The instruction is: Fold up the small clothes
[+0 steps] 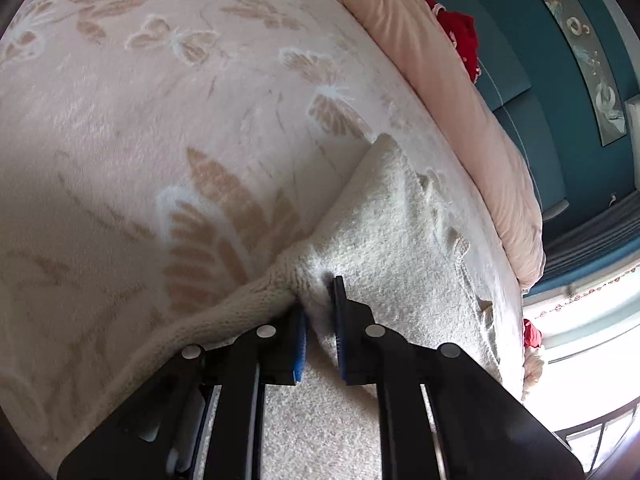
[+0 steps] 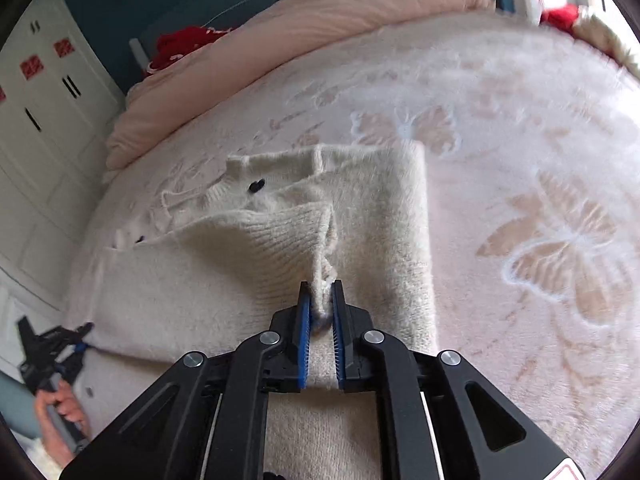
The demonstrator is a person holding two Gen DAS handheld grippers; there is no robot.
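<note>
The cream fuzzy knitted cardigan (image 2: pixel 360 216) lay on the pink butterfly-patterned blanket (image 2: pixel 540 160), long axis toward frame top. The right gripper (image 2: pixel 321 300) pinched its ribbed cuff at centre; the left gripper (image 1: pixel 320 300) pinched its hem, lower centre

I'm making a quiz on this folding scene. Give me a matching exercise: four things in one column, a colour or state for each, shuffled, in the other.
Things:
1. sweater
2. blanket
3. right gripper
4. wall

Colour or state:
A. teal
B. pink with butterfly pattern
C. cream knit, partly folded
D. shut on a ribbed edge

Pairs: 1-C, 2-B, 3-D, 4-A
</note>
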